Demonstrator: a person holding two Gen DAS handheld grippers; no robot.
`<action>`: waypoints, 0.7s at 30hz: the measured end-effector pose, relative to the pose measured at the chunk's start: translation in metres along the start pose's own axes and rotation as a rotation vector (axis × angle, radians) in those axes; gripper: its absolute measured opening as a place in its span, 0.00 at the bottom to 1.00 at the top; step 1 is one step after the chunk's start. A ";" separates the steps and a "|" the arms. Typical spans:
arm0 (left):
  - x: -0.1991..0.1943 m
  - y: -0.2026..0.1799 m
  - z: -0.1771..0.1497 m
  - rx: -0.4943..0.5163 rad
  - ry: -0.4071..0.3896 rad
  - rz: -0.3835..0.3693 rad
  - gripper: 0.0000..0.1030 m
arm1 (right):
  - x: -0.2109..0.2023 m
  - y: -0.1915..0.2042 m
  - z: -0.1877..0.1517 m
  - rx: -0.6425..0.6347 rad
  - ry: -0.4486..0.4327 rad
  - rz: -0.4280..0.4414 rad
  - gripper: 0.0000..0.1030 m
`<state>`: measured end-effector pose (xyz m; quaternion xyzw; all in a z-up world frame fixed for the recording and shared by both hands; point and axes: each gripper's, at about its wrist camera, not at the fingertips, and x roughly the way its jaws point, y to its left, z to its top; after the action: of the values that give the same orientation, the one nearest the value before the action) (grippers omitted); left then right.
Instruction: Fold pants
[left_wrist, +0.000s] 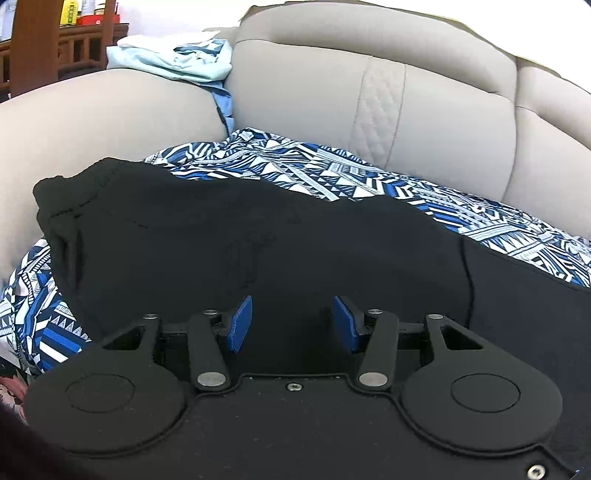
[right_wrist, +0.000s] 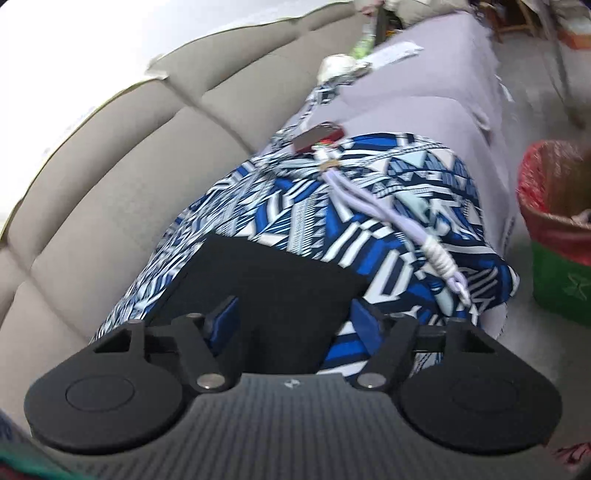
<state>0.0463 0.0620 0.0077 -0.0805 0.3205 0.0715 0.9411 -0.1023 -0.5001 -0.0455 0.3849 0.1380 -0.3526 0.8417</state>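
The soft black pants (left_wrist: 258, 236) lie flat and unfolded on the sofa (left_wrist: 303, 92); both tongs (left_wrist: 292, 323) (right_wrist: 291, 321) are spread, holding nothing.

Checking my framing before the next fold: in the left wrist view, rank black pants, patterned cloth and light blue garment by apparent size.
1. black pants
2. patterned cloth
3. light blue garment, though it lies farthest back, so its true size is unsure.

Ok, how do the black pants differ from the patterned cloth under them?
The black pants are plain and dark; the patterned cloth carries blue, white and black geometric print. The pants lie on top; the cloth is spread beneath, showing past their edges. Both lie on the beige sofa.
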 end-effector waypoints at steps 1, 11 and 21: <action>0.001 0.001 0.000 -0.004 0.003 0.005 0.46 | -0.003 0.005 -0.006 -0.032 0.012 0.016 0.60; 0.006 0.012 0.003 -0.022 0.005 0.018 0.46 | 0.032 0.029 0.011 -0.052 0.029 -0.005 0.07; 0.005 0.032 0.002 -0.104 -0.001 0.005 0.46 | -0.026 0.211 -0.056 -0.558 0.162 0.457 0.04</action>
<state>0.0460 0.0938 0.0027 -0.1285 0.3159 0.0905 0.9357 0.0295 -0.3498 0.0467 0.1879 0.2053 -0.0726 0.9578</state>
